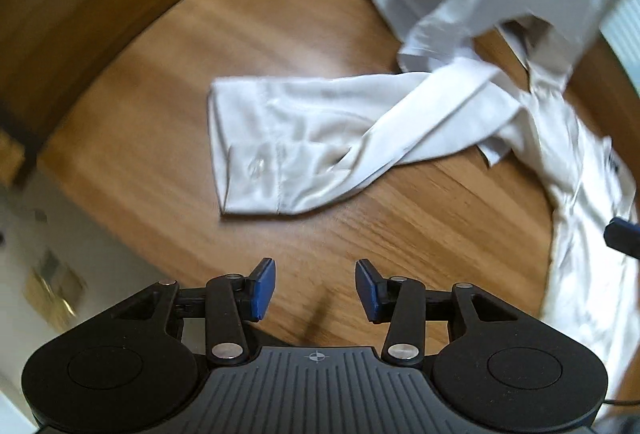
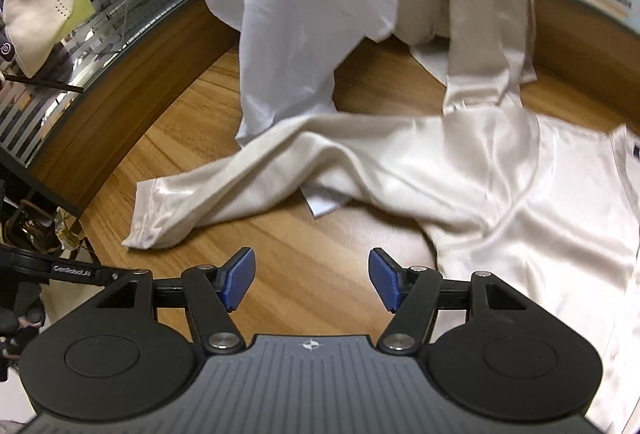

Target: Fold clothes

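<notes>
Both sets of fingers spread, empty; glossy cream satin shirt's sleeve [image 1: 296,146] lies crosswise just ahead of left gripper [image 1: 315,288].

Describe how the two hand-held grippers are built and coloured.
Both look alike. The left hand-held gripper has blue ribbed pads on black link arms with silver pivot pins, round black housings on both sides, and a grey ribbed body bearing a small crosshair mark. The right hand-held gripper matches it.
</notes>
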`<state>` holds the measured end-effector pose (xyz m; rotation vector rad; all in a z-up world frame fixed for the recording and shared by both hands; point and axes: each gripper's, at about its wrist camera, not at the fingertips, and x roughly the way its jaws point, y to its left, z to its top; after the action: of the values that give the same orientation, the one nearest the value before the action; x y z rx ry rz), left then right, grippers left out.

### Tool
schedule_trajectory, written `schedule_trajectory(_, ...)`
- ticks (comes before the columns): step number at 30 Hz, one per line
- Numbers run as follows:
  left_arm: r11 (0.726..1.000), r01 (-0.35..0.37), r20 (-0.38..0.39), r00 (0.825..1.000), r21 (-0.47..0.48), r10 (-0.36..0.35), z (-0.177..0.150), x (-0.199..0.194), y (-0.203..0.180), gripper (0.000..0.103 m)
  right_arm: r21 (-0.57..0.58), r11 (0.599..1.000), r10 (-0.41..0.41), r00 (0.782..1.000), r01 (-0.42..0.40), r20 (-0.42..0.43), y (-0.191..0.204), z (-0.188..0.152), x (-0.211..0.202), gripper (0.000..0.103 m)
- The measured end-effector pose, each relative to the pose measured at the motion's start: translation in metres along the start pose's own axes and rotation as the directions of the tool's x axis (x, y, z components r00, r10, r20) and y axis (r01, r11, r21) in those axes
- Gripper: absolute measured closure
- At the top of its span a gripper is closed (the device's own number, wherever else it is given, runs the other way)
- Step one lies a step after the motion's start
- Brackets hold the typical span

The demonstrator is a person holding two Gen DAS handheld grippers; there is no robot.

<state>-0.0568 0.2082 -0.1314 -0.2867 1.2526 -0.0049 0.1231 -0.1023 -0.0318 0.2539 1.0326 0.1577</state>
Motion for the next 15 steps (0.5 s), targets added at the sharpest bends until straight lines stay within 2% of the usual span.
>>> schedule_trajectory(3,0.989,-0.056,0.061,0.997,0.14,0.048,0.004,-0.003,-0.013,0.054,0.015,1.0,0.005,1.0,-0.005,0.0,-0.005,-0.014,-0.004,0.034)
schedule_trajectory(6,0.959,-0.107,0.11,0.991,0.264,0.08,0.007,-0.001,-0.025,0.054,0.023,1.0,0.006,1.0,-0.006,-0.001,-0.007,-0.024,-0.007,0.032)
schedule_trajectory(10,0.904,-0.152,0.15,0.984,0.4,0.099,0.01,0.006,-0.039,0.051,0.03,1.0,0.01,1.0,-0.01,-0.004,-0.009,-0.034,-0.011,0.032)
schedule_trajectory(15,0.82,-0.178,0.179,0.979,0.545,0.093,0.012,0.02,-0.05,0.047,0.045,0.999,-0.006,1.0,0.006,0.008,-0.01,-0.04,-0.015,0.031)
